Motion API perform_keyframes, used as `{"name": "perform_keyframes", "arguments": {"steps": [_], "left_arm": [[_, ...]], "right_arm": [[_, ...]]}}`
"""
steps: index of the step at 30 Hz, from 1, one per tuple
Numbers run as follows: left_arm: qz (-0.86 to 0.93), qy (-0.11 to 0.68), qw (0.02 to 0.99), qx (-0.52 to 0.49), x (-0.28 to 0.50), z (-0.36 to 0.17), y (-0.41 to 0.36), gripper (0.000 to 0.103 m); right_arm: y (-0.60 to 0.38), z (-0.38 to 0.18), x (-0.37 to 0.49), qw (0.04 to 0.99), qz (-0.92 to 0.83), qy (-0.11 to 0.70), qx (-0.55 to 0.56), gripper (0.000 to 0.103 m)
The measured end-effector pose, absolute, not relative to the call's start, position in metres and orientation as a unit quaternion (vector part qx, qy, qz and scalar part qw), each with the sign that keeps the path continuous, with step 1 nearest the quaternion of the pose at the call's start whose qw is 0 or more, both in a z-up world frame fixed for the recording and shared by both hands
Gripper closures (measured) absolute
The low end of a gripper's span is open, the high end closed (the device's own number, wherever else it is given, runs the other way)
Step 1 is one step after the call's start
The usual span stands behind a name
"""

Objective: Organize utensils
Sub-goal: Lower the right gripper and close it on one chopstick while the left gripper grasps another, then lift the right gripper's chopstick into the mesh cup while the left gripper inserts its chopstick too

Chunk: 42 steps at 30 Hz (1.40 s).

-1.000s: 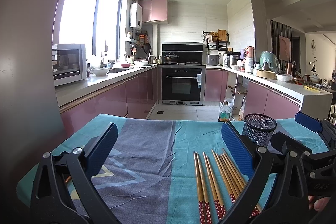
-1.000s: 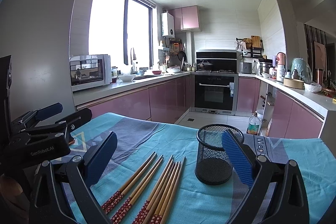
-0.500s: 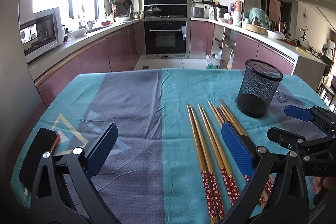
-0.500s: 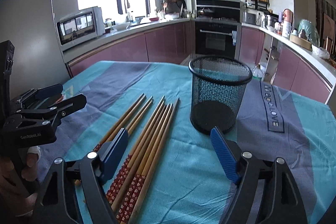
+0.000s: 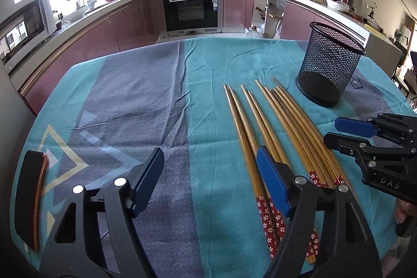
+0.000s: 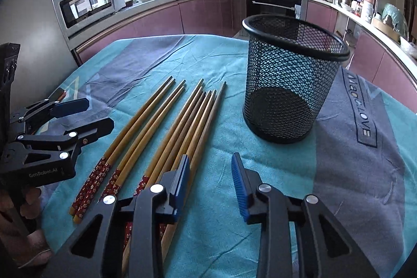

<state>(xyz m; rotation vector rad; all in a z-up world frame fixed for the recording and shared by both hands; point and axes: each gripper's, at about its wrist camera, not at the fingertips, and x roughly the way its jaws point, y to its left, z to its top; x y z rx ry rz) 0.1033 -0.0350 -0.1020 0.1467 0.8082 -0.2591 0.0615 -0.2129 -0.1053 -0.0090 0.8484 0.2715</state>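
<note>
A cloth-covered table (image 5: 146, 95) fills the lower part of both views. In the left wrist view the chopsticks (image 5: 271, 127) lie side by side on the cloth right of centre, tips toward the far edge, and the mesh cup (image 5: 329, 64) stands upright at the upper right, just beyond and right of their tips, apart from them. A phone (image 5: 28, 199) lies at the table's lower left edge. In the right wrist view the chopsticks (image 6: 166, 127) lie left of centre and the mesh cup (image 6: 289, 80) right of them. Behind the table runs a counter with a microwave (image 6: 88, 1) at the upper left and an oven (image 5: 191, 7) at top centre.
</note>
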Motion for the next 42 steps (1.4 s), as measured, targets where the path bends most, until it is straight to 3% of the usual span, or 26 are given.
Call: {"name": "perform_keyframes", "arguments": {"steps": [14,20,22,28,42], "left_arm": [[-0.147,0.43,0.886,0.093,0.139,-0.125,-0.06,0.038],[-0.156,0.434,0.883,0.089,0.155,-0.124,-0.068,0.055],[-0.159,0.434,0.883,0.082,0.157,-0.124,-0.071,0.064],[-0.163,0.44,0.881,0.055,0.164,-0.124,-0.07,0.091],[-0.204,0.407,0.89,0.003,0.15,-0.08,-0.055,0.095]], "right_arm": [[-0.205,-0.107,0.079,0.891,0.13,0.433,-0.033,0.074],[-0.199,-0.107,0.089,0.889,0.135,0.436,-0.042,0.085],[-0.199,-0.107,0.091,0.887,0.142,0.439,-0.036,0.091],[-0.202,-0.107,0.093,0.886,0.149,0.439,-0.018,0.096],[-0.223,-0.067,0.075,0.905,0.186,0.382,0.027,0.098]]}}
